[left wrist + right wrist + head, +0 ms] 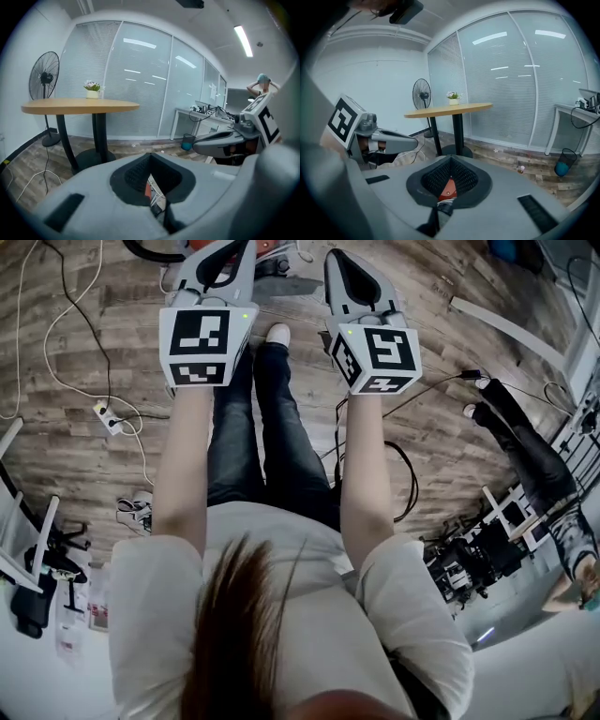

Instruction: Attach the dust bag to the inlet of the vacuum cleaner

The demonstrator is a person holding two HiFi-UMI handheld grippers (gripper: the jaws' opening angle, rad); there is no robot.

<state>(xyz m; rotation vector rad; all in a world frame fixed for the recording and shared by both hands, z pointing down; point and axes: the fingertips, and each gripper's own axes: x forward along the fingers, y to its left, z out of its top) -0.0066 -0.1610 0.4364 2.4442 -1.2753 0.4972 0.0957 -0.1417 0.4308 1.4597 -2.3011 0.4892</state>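
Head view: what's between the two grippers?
Head view: between left gripper and right gripper, the person's dark trouser leg and white shoe, over wooden floor.

A grey-brown wood-plank floor (66, 465) fills the head view, with a white power strip (108, 416) lying at the left. In the left gripper view, a round wooden-topped table (79, 107) on a black pedestal stands at centre left. A small potted plant (92, 90) sits on it and a black standing fan (45, 77) stands behind. Glass partitions with blinds (140, 79) span the middle. A white desk (199, 115) and a blue bin (187, 141) stand at the right, under a ceiling light strip (243, 41).
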